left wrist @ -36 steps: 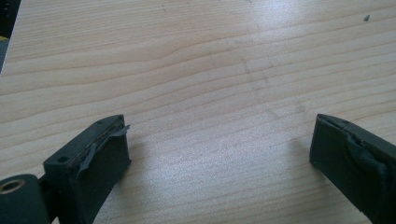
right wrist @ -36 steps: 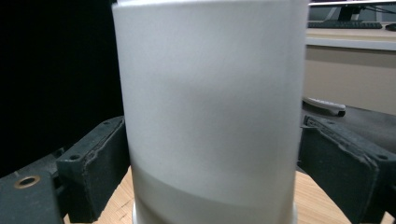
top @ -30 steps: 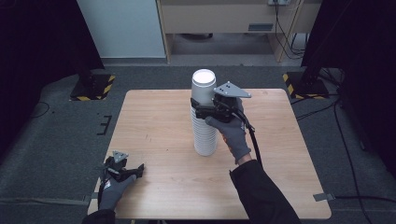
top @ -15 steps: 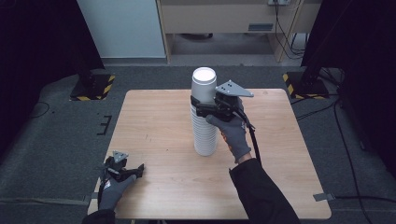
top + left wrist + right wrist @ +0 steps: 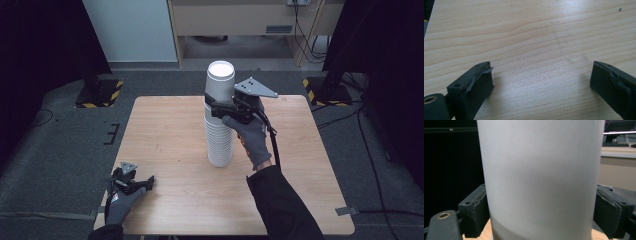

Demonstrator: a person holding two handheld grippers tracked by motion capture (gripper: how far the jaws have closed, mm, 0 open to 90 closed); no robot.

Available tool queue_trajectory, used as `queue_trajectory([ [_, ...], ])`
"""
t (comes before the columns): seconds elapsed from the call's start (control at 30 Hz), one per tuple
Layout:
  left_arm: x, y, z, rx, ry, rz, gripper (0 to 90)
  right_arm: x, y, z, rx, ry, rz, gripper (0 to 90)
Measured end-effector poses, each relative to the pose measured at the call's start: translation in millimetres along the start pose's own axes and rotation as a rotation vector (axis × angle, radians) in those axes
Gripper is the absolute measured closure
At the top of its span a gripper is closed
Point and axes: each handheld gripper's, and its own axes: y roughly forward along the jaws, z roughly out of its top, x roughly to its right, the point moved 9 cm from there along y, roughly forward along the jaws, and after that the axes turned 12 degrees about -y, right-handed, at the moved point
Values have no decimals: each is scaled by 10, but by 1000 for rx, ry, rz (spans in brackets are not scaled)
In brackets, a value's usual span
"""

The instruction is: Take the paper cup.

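A: Cup stack (image 5: 219,120) status? Start from the right gripper (image 5: 216,106).

B: Its jaws sit on either side of the top cup (image 5: 220,82), pads touching the wall on both sides, so it's clamped on that cup. The right gripper view has the white cup wall (image 5: 541,177) running floor to ceiling of the frame between the two black pads (image 5: 477,212). It gives no read on how tall the stack is. The high view does: a tall column of nested white cups, grip point near the top, just under the top cup's body.

A: Hand pose?

B: Right hand (image 5: 250,137) in a grey glove, forearm coming up from the bottom right, wrist raised, gripper level and pointing left into the stack. Grey plate on top, cable trailing down the sleeve.

A: Stack orientation?

B: Long axis vertical, upright, mouths down, closed white base up. It stands on the wooden table (image 5: 165,130), about centre, slightly toward the far edge.

A: Left side?

B: Left gripper (image 5: 131,181) rests low at the near-left corner of the table, well apart from the stack. In the left gripper view its jaws are spread wide over bare wood grain (image 5: 541,37), nothing between them.
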Motion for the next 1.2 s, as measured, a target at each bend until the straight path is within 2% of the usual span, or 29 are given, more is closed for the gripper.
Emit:
queue_trajectory([
  [0.17,0,0,0,0,0,0,37,34,-44,123,38,10,-2,133],
  [0.67,0,0,0,0,1,0,36,91,-146,286,84,23,-7,134],
  [0.9,0,0,0,0,1,0,36,151,-273,435,120,28,-11,134],
  [1.2,0,0,0,0,1,0,36,273,-463,516,140,31,-37,133],
])
